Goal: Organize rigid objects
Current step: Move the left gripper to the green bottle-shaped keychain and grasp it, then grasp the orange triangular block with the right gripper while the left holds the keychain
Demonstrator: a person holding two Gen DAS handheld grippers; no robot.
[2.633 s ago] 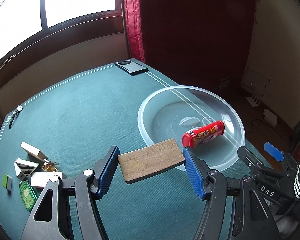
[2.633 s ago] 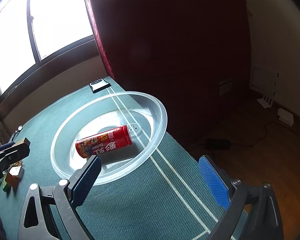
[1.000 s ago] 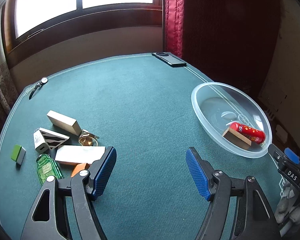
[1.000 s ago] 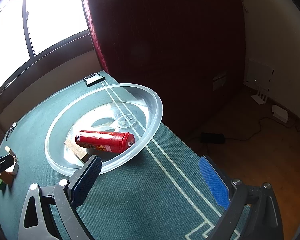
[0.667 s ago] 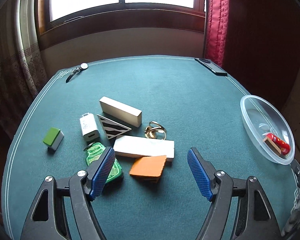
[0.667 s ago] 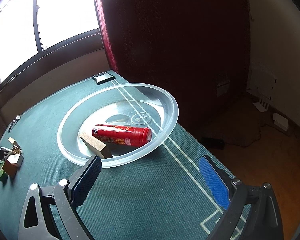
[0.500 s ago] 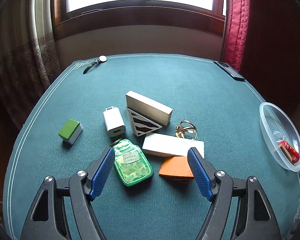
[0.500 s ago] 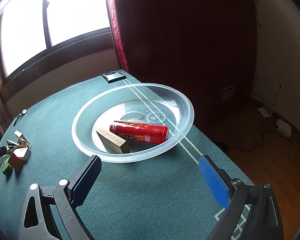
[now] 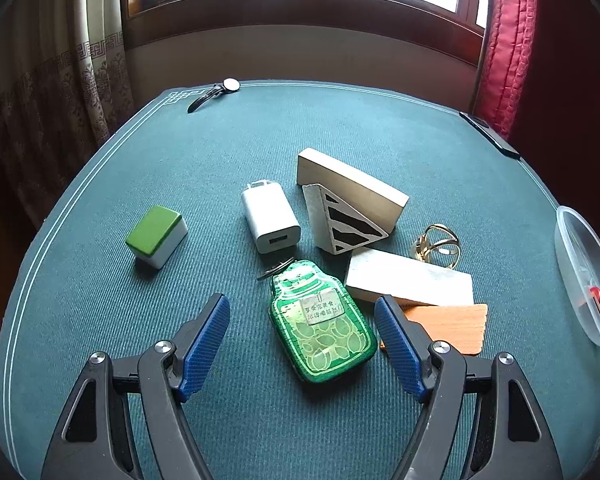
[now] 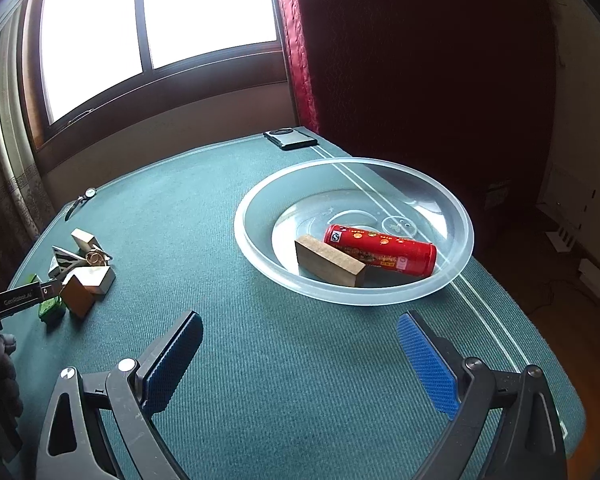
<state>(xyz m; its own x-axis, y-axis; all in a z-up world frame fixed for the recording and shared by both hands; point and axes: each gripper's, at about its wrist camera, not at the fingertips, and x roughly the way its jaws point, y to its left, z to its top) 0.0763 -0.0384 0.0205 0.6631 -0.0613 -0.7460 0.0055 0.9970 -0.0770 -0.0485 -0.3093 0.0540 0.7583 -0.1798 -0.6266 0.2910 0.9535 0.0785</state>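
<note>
Your left gripper (image 9: pixel 302 338) hung wide open, empty, straddling the green bottle tag (image 9: pixel 322 326). Your right gripper (image 10: pixel 298 360) gaped empty; clear bowl (image 10: pixel 260 258) at twelve o'clock.

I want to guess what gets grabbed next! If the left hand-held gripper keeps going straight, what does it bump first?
Probably the green bottle-shaped keychain, lying between the open left hand-held gripper fingers.

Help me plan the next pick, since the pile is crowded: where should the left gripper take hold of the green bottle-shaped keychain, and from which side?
Grip the green keychain across its wide body, coming straight down from above. It lies flat between the open left gripper fingers, long sides facing the pads. Probably stay clear of the neck, where the key ring sits, and mind the orange block close by.
</note>
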